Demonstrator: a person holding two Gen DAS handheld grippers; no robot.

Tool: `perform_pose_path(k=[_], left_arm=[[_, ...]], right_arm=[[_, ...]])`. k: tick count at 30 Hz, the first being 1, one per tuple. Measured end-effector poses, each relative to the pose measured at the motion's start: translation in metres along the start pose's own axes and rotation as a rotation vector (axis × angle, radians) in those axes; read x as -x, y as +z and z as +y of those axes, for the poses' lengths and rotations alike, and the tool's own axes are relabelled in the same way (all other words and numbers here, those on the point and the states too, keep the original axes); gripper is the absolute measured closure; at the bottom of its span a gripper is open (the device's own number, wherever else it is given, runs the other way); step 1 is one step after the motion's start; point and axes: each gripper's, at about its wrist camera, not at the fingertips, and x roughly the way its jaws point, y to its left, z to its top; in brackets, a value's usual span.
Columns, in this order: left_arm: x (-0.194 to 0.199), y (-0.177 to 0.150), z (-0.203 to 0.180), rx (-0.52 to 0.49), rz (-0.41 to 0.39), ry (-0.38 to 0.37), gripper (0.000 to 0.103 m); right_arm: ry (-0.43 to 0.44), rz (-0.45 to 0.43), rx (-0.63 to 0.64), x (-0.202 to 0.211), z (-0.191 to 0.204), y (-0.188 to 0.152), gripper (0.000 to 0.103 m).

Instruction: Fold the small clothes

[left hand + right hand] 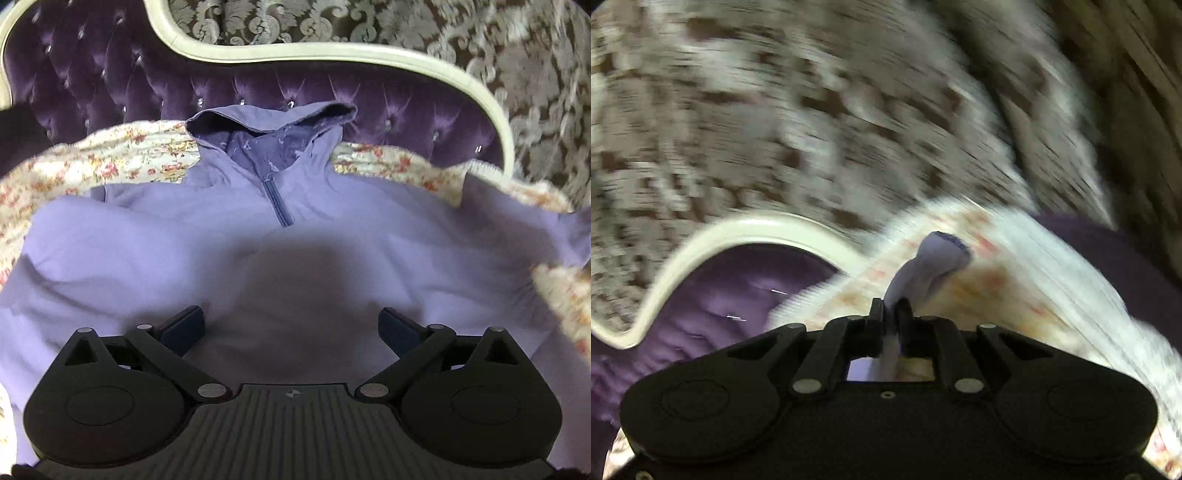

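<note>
A lilac hooded sweatshirt (229,240) with a short zip (277,203) lies front up on a floral quilt (140,155), hood (269,122) toward the headboard. My left gripper (291,325) is open and empty, hovering over the lower chest of the sweatshirt. My right gripper (891,310) is shut on a lilac sleeve cuff (938,258), which sticks up between its fingers. The right wrist view is heavily blurred by motion. In the left wrist view the right sleeve (517,214) is lifted at the right edge.
A tufted purple velvet headboard (110,74) with a cream curved frame (332,59) stands behind the quilt. Brown damask wallpaper (517,55) lies beyond. The quilt (1015,258) and headboard (746,288) also show in the right wrist view.
</note>
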Motion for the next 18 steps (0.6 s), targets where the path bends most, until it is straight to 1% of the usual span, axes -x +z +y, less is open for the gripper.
perform_pose_path(k=[2,5,9,13,16,18], left_arm=[[0.009,0.002,0.005,0.022,-0.019,-0.016,0.002],[0.024,0.004,0.012,0.028,-0.048,-0.002,0.002],[0.044,0.005,0.033,0.078,-0.08,-0.004,0.002],[0.061,0.0,0.06,0.135,-0.105,0.028,0.002],[0.07,-0.005,0.08,0.18,-0.115,0.058,0.002],[0.078,-0.009,0.096,0.215,-0.119,0.078,0.002]], right_arm=[[0.065,-0.022,0.071,0.013,0.04,0.012,0.087],[0.176,-0.033,0.182,0.03,0.106,0.022,0.087],[0.354,-0.009,0.322,0.048,0.204,0.01,0.087],[0.522,0.06,0.413,0.056,0.287,-0.029,0.087],[0.634,0.123,0.467,0.059,0.342,-0.075,0.087],[0.687,0.165,0.493,0.058,0.368,-0.106,0.087]])
